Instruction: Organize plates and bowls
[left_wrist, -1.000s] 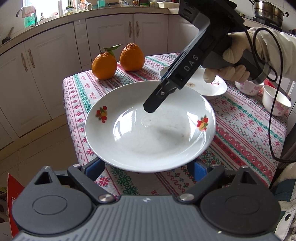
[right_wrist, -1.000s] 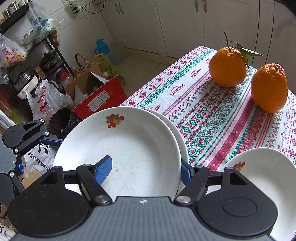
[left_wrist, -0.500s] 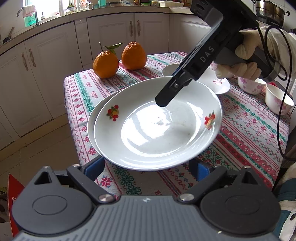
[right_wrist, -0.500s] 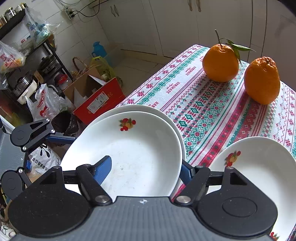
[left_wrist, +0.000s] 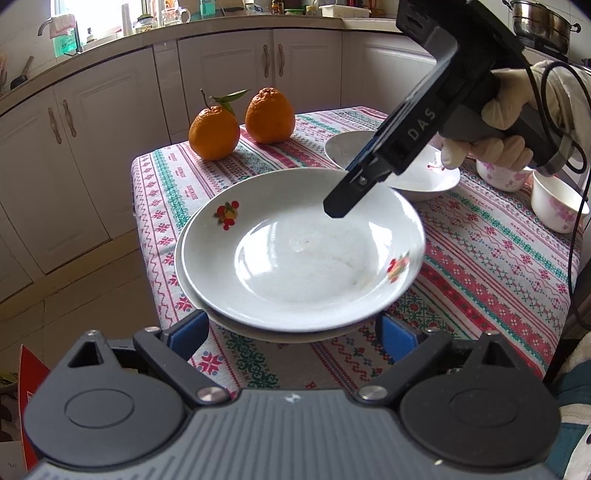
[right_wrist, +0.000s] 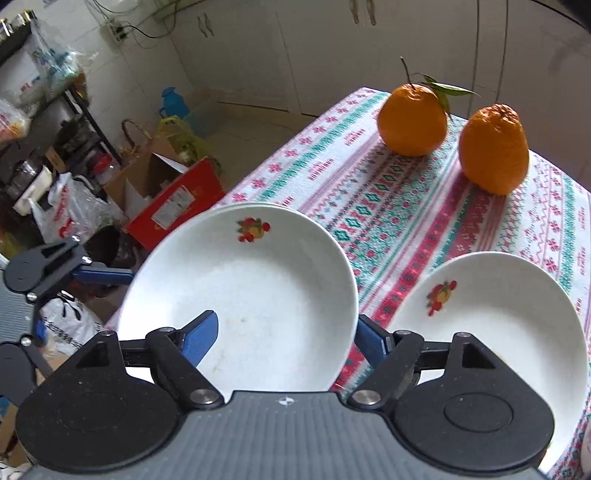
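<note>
Now the top plate sits lower than a second ago, nested into the second plate beneath it at the desk's near left corner, where earlier it hung tilted above. On the left, the left claw waits with its blue fingers spread wide to either side of the stack's near rim, gripping nothing. Moving right, the right claw straddles the top plate's far rim, one blue finger inside the bowl and the other outside; whether it pinches or has let go I cannot tell. Further right lie a third plate and two small bowls, unstacked, so the sorting looks only partly done.
</note>
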